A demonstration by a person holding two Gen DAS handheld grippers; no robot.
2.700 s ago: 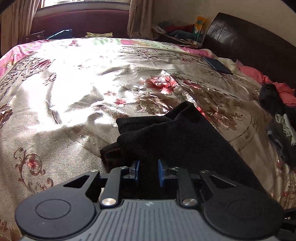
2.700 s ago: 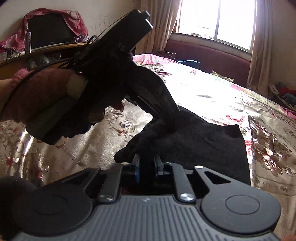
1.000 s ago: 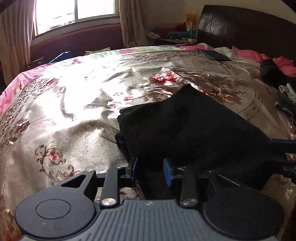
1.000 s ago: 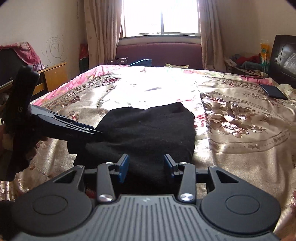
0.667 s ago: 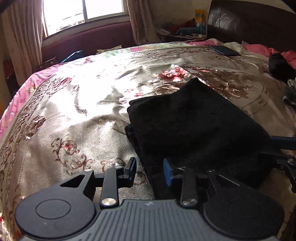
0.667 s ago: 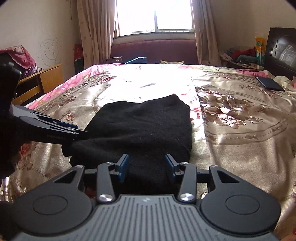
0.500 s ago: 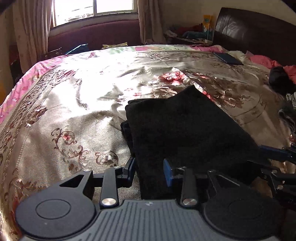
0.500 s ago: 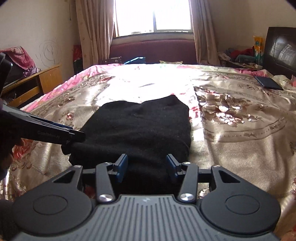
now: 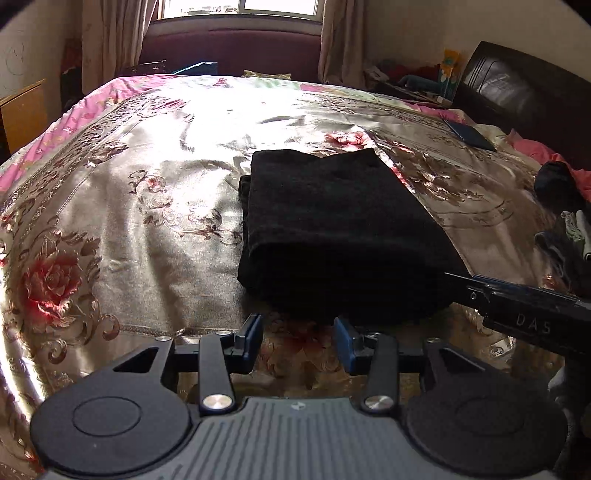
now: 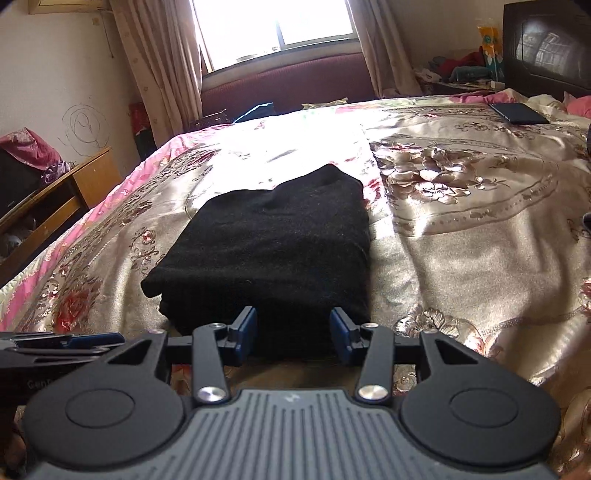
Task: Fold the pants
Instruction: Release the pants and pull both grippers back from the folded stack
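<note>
The black pants (image 9: 332,229) lie folded in a thick rectangular stack on the floral gold bedspread (image 9: 129,206). They show in the right wrist view (image 10: 273,251) too. My left gripper (image 9: 298,338) is open and empty, just short of the stack's near edge. My right gripper (image 10: 293,334) is open and empty, its blue pads at the stack's near edge. The right gripper's fingers (image 9: 517,302) show at the stack's right corner in the left wrist view. The left gripper's fingers (image 10: 66,341) show low left in the right wrist view.
A dark phone (image 9: 471,134) lies on the bed near the dark headboard (image 9: 517,92). Loose clothes (image 9: 561,206) are piled at the bed's right side. A wooden desk (image 10: 74,184) stands left of the bed. A window with curtains (image 10: 277,26) is behind.
Both grippers let go of the pants, opened wider and drew back toward me. The pants now lie flat in a folded stack.
</note>
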